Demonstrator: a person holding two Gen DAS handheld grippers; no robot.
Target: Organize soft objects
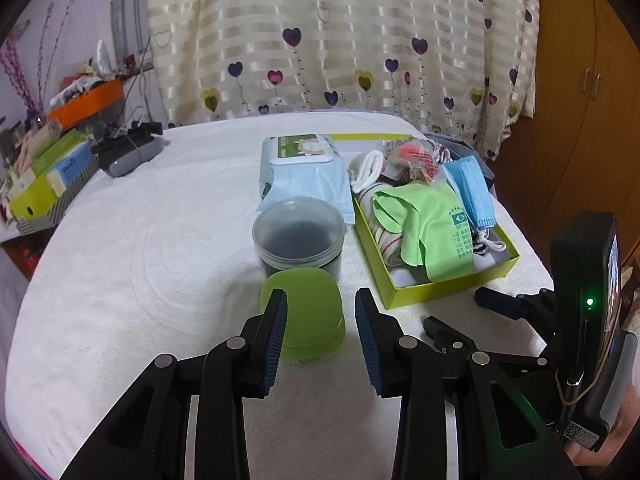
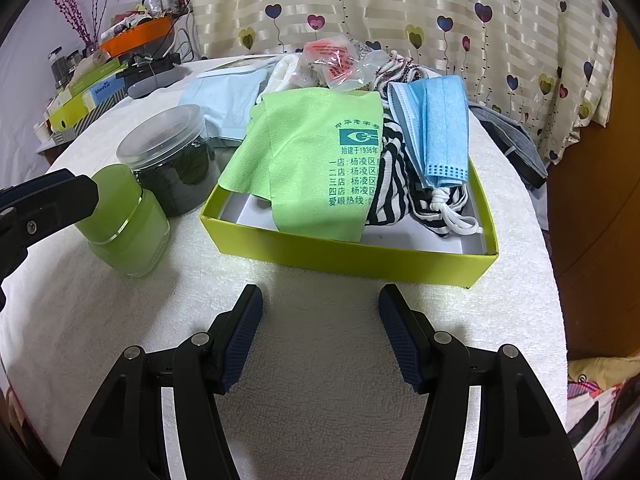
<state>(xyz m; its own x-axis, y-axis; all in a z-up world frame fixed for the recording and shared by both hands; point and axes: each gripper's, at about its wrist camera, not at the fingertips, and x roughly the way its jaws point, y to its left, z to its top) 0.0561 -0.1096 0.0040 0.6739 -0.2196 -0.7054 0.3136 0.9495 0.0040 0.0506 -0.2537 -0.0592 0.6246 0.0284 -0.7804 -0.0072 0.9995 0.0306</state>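
A yellow-green box (image 1: 440, 292) (image 2: 340, 252) on the white towel holds a green cloth (image 1: 432, 232) (image 2: 304, 152), a blue face mask (image 1: 472, 188) (image 2: 436, 128), a black-and-white striped sock (image 2: 396, 176), a white sock (image 1: 368, 168) and a plastic bag with red print (image 1: 412, 160) (image 2: 336, 64). My left gripper (image 1: 322, 304) is open. Its tips are just short of a small green jar (image 1: 312, 320) (image 2: 128, 232), with one finger (image 2: 60, 196) at the lid's side. My right gripper (image 2: 320, 300) (image 1: 460, 312) stands open and empty over the towel before the box's front wall.
A clear jar with dark contents (image 1: 298, 232) (image 2: 172, 152) stands behind the green jar, with a wet-wipes pack (image 1: 304, 168) beyond it. Boxes and an orange tray (image 1: 86, 100) crowd the far left beside a grey device (image 1: 128, 152). A grey cap (image 2: 512, 140) lies right of the box.
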